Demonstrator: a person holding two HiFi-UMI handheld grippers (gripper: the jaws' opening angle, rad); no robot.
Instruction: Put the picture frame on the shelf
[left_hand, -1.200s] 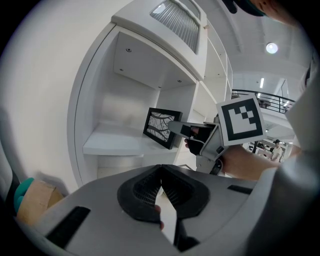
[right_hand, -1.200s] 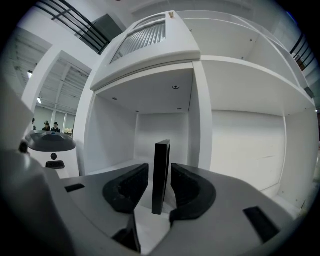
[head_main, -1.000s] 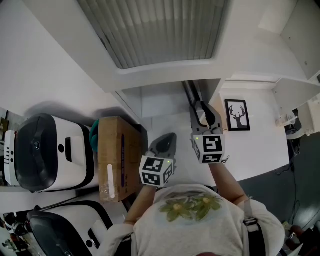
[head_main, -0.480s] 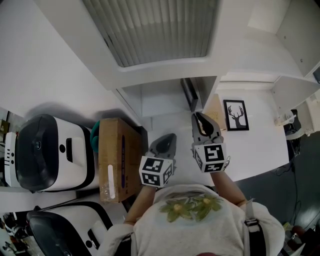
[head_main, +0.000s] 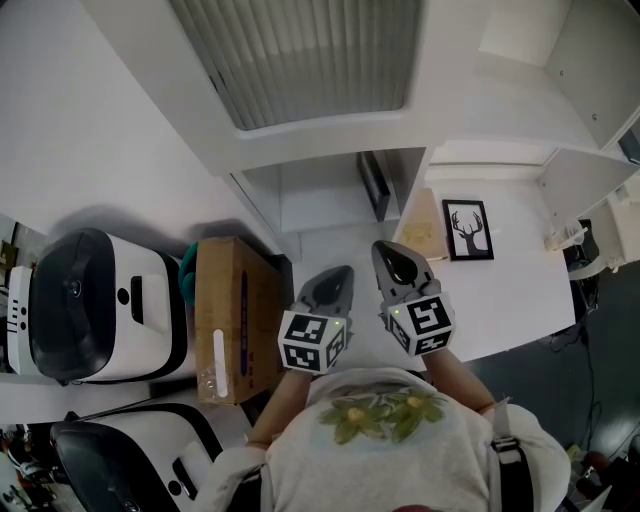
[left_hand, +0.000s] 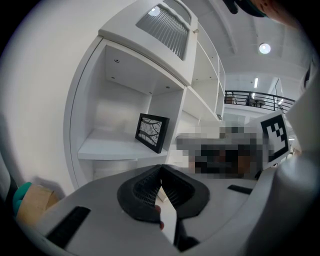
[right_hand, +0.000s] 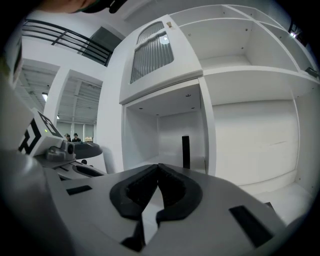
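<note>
A black picture frame stands upright in the white shelf's lower compartment, edge-on in the head view. In the left gripper view the frame shows its printed face, and in the right gripper view the frame is a thin dark upright. My right gripper is shut and empty, a short way back from the frame, with its jaws meeting at the tips. Beside it, my left gripper is also shut with nothing in it.
A second black frame with a deer print sits in the compartment to the right. A cardboard box and a teal object are at the left, beside white machines. A louvred panel tops the shelf.
My right gripper drew back from the upright frame toward the person and its jaws closed. The frame stays in the compartment. The left gripper has not moved.
</note>
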